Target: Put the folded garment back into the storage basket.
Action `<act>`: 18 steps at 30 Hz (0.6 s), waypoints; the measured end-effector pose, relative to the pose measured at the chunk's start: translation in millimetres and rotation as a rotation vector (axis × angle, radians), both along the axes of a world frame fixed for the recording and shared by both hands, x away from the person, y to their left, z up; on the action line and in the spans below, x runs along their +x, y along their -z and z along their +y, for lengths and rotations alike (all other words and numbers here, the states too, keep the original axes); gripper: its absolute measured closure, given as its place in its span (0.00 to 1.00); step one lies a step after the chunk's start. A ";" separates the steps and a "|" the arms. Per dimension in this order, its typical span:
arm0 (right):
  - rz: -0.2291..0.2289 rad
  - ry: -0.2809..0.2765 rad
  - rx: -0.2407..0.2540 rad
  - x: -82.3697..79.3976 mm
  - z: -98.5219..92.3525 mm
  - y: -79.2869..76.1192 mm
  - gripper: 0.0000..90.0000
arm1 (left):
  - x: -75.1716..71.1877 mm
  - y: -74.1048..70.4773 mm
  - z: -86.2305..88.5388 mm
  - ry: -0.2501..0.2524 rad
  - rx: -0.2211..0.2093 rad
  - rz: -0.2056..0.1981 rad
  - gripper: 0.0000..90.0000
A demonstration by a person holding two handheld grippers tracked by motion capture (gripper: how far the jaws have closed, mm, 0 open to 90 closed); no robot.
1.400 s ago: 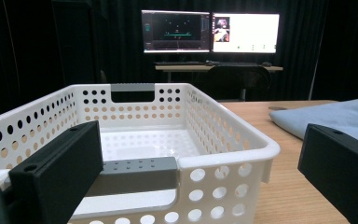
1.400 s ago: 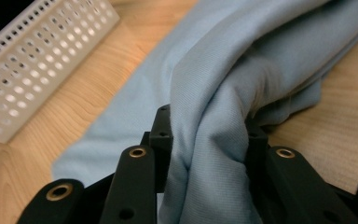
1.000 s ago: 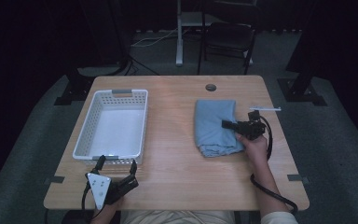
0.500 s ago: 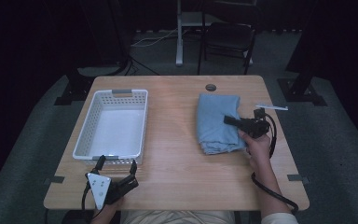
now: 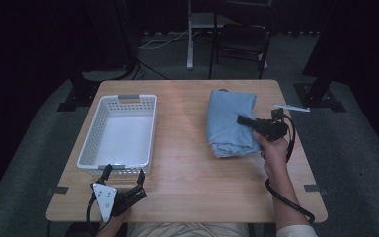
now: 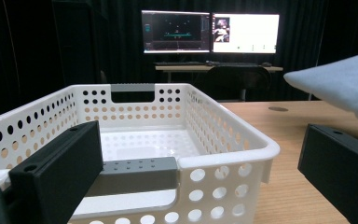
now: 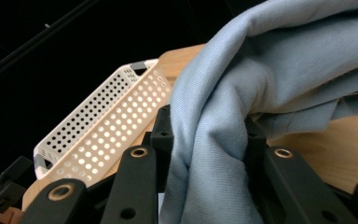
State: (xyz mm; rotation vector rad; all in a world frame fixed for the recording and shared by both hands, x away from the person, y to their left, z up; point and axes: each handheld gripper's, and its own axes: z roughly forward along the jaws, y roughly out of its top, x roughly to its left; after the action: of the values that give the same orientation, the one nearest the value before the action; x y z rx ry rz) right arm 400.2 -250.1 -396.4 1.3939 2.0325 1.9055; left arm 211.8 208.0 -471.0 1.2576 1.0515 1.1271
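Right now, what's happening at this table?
A person works at a wooden table with a gripper in each hand. The right gripper is shut on a folded light-blue cloth, its fabric bunched between the jaws, on the table's right side. The left gripper, jaws open, rests near the table's front edge, facing an empty white perforated basket. The cloth is not yet in the basket.

blue cloth [image 7: 279, 70] cut off, monitors [image 6: 209, 31] unreadable
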 end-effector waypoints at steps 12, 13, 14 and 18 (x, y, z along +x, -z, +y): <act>-0.090 -0.020 0.007 -7.5 1.8 -40.4 0.76 | 0.3 -0.1 -0.1 0.000 0.001 0.002 0.01; -0.092 -0.019 0.009 -8.2 1.7 -43.9 0.76 | 0.4 -0.1 -0.1 0.000 0.001 0.003 0.01; -0.097 -0.017 0.006 -8.9 1.7 -47.4 0.76 | 0.4 -0.1 -0.1 0.000 0.001 0.003 0.01; -0.120 -0.018 0.019 -11.3 2.5 -59.1 0.76 | 0.4 -0.2 -0.1 0.000 0.002 0.004 0.01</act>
State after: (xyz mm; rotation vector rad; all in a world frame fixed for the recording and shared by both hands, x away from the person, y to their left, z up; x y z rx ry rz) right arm 389.0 -247.6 -337.3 1.2371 1.9841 1.9686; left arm 212.2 208.0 -470.8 1.2619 1.0534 1.1263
